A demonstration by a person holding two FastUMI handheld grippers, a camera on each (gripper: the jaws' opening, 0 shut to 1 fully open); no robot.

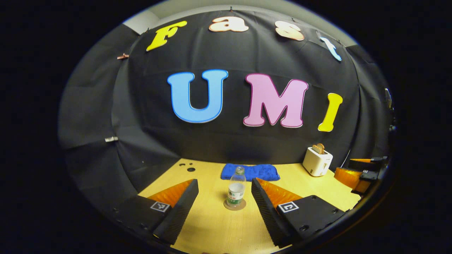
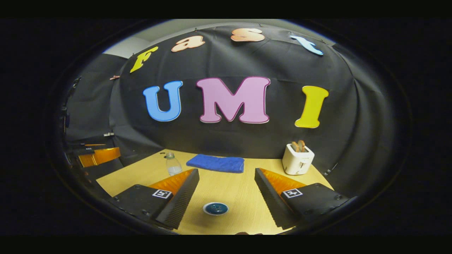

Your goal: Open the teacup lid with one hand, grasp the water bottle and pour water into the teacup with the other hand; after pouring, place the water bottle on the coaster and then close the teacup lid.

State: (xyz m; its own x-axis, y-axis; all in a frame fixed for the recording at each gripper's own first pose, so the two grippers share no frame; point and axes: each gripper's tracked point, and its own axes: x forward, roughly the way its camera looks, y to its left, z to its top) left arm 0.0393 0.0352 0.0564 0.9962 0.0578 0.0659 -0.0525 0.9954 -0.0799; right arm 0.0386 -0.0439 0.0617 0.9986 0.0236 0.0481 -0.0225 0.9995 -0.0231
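Observation:
A clear water bottle [image 1: 236, 188] with a green label stands upright on a round coaster [image 1: 234, 205], just ahead of my open left gripper [image 1: 224, 181], whose fingers touch nothing. In the right gripper view the same bottle [image 2: 173, 164] stands at the far left of the table. The teacup [image 2: 215, 208], small, round and dark teal, sits low between the fingers of my open right gripper [image 2: 226, 171], seen from above with what looks like its lid on. Neither gripper holds anything. My right gripper [image 1: 363, 173] shows at the right edge of the left gripper view, and my left gripper [image 2: 95, 155] at the left edge of the right gripper view.
A folded blue cloth [image 1: 250, 171] [image 2: 216, 163] lies at the back of the wooden table [image 1: 212, 225] [image 2: 229, 190]. A white toaster [image 1: 317, 161] [image 2: 297, 158] with toast in it stands at the back right. Black cloth walls close the table in.

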